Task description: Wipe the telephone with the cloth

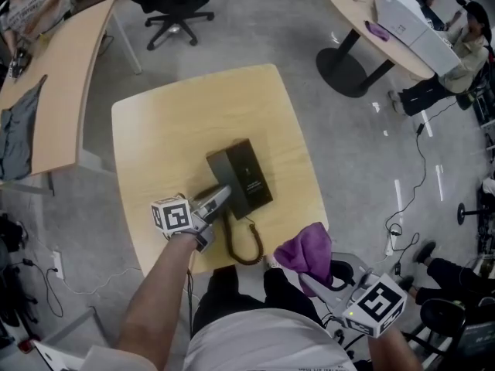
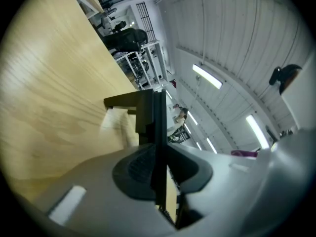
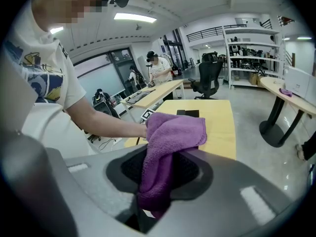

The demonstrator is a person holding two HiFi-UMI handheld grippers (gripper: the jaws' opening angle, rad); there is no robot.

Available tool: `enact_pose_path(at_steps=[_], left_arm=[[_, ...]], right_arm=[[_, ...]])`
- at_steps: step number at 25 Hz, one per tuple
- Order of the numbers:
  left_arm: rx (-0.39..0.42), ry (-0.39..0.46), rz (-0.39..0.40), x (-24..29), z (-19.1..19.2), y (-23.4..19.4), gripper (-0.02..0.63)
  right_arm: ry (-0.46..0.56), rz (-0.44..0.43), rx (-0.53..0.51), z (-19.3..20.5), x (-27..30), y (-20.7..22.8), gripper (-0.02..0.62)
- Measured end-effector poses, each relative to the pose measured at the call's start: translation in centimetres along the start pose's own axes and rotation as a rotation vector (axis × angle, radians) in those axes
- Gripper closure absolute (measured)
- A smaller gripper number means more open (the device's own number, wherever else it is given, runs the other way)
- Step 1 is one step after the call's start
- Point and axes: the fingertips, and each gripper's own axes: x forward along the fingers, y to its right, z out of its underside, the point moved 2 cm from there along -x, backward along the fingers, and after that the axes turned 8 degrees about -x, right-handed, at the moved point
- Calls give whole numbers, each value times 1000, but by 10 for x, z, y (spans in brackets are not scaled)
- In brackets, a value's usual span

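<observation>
The left gripper [image 1: 220, 200] is clenched on the lower end of the handset [image 2: 157, 127]; its own view shows the dark, flat piece pinched between both pads. It lies close to level above the table. The right gripper [image 1: 315, 283] is clamped on the cloth [image 1: 304, 252], which bunches out ahead of the jaws.

The table [image 1: 170, 122] is light wood with rounded corners. The telephone [image 1: 249, 178], black, rests on the half of the table nearer the person. The purple cloth is held off the table, just past its near right corner, apart from the telephone. The coiled cord [image 1: 246, 247] loops from the handset toward the near table edge.
</observation>
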Motion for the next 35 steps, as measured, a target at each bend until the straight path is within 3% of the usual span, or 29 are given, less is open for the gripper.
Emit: enact_pose_path(at_steps=[12,23,35], left_arm=[[-22,-3,-24,-2,2,-8,523],[-3,-2,-148,-6,1,-11,469],[82,14,-270,-18,-5,-5,393]], right_arm=[[10,-7,9,-4,9,1,479],[36,-19,1,-12,10,5,479],[85,-36,-29,-5,5,24,479]])
